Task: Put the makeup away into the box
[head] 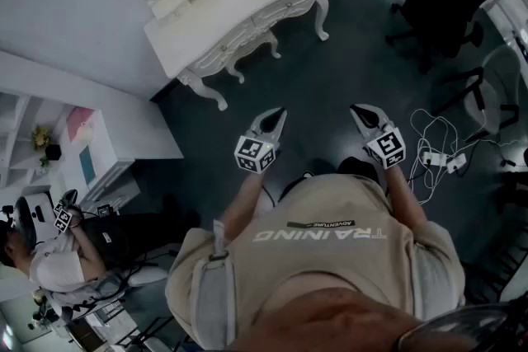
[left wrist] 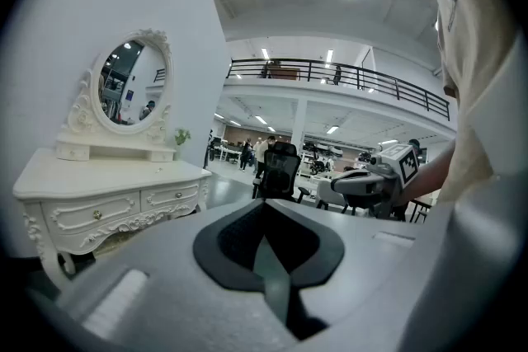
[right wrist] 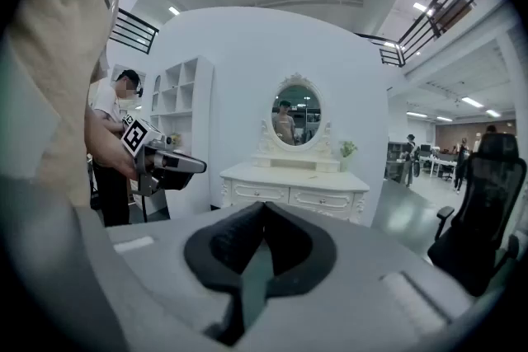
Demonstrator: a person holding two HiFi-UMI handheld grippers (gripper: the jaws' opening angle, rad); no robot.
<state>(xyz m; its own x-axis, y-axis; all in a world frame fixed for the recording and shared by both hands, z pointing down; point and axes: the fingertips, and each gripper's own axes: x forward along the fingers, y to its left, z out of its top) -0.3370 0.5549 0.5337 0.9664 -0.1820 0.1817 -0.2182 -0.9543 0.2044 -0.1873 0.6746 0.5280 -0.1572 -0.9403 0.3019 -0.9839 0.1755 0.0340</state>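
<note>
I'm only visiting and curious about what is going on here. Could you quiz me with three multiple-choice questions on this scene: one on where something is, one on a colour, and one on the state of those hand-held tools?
1. Where does the dressing table stand?
A. Ahead of both tools, across a stretch of dark floor
B. Directly beneath the tools
C. Touching the left tool

2. What colour is the dressing table?
A. Black
B. White
C. Red

3. How do the left tool and right tool stand?
A. Both wide open
B. Both shut, with nothing between the jaws
C. Each clamped on a piece of makeup

Answers:
1 A: the head view shows floor between the tools and the table.
2 B: it is white in every view.
3 B: in each gripper view the jaw tips meet on nothing.
</note>
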